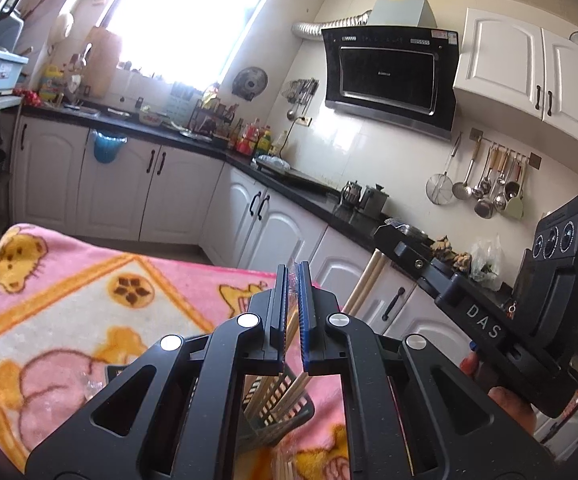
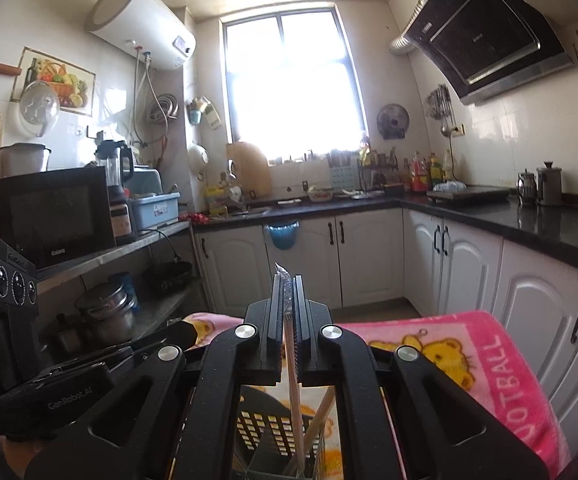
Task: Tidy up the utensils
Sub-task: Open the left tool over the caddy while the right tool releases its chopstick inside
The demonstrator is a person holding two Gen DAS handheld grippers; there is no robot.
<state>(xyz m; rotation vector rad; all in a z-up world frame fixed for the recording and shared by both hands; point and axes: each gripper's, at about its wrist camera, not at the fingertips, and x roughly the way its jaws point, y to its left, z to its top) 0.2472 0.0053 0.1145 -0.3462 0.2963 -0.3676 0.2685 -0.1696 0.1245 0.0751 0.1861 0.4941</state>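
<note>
My left gripper (image 1: 292,280) is shut on a thin clear-wrapped utensil, its plastic tip showing between the pads. Below it stands a dark slotted utensil basket (image 1: 285,404) holding wooden chopsticks (image 1: 363,286). My right gripper (image 2: 288,288) is shut on a wrapped pair of chopsticks (image 2: 293,380) whose lower end reaches down into the same basket (image 2: 273,436); a clear wrapper tip (image 2: 282,270) sticks out above the pads. The right gripper body shows in the left wrist view (image 1: 485,320), and the left gripper body in the right wrist view (image 2: 69,392).
The basket stands on a table covered by a pink cartoon blanket (image 1: 69,320). White cabinets under a black counter (image 2: 529,220) run along the right and the back. A shelf with a microwave (image 2: 55,212) and pots (image 2: 107,312) is to the left.
</note>
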